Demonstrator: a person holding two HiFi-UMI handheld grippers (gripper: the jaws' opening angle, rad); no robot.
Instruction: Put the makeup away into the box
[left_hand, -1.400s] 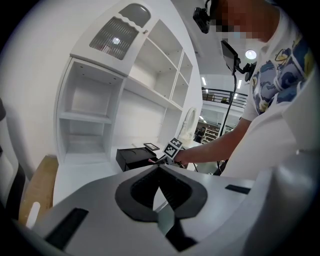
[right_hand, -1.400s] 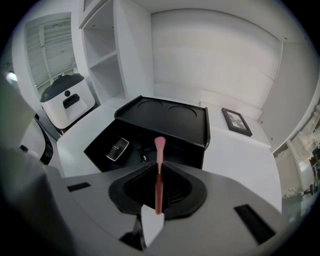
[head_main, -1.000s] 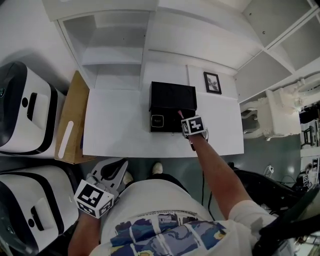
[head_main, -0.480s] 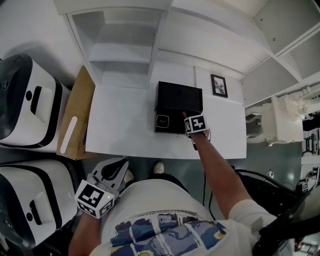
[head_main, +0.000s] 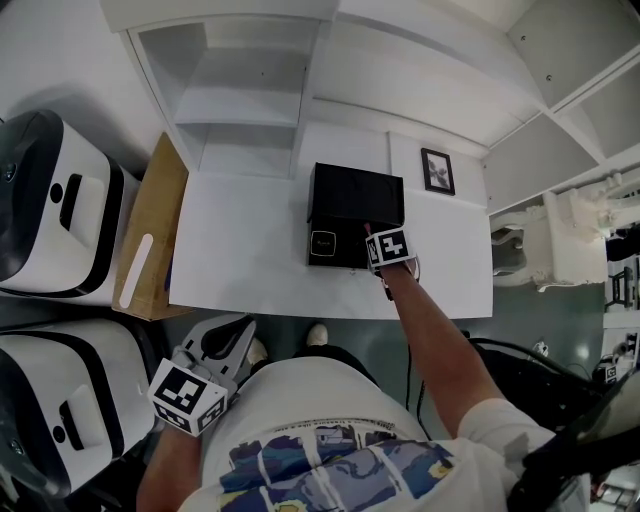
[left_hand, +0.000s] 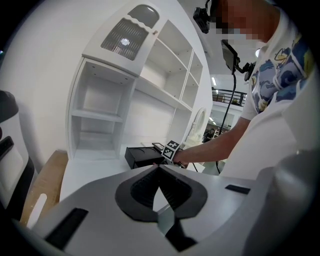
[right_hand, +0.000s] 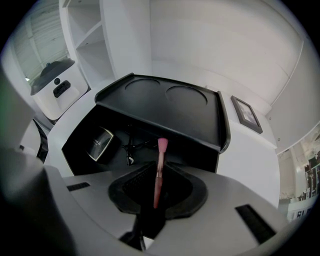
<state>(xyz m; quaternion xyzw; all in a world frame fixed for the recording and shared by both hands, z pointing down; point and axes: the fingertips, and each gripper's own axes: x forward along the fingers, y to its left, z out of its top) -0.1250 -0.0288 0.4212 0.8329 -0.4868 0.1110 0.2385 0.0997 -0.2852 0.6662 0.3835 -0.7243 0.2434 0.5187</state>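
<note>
Table (head_main: 240, 250), head view: white, set below bare white shelves (head_main: 240, 100), with a black box (head_main: 355, 200) towards its far middle.
Right gripper (head_main: 380, 245), head view: over the box's near right corner, pointing steeply down, marker cube uppermost.
Left gripper (head_main: 238, 335), head view: low beside the person's body, off the table's near edge and well apart from the box.
Surroundings, head view: a small framed picture (head_main: 437, 170) stands just right of the box; a wooden board (head_main: 150, 240) lies along the table's left edge.
Jaws, left gripper view: tips pressed together with nothing between them; the box and the outstretched right arm show beyond them on the table.
Makeup brush (right_hand: 160, 157), right gripper view: pink and slim, clamped by its handle between the jaws, its bristle end reaching out over the box's open front compartment.
Box, right gripper view: the flat black top has two round recesses; the lower front part is open.
Compact (right_hand: 99, 142), right gripper view: lies inside the open compartment at the left; a small dark item beside it is too dim to identify.
</note>
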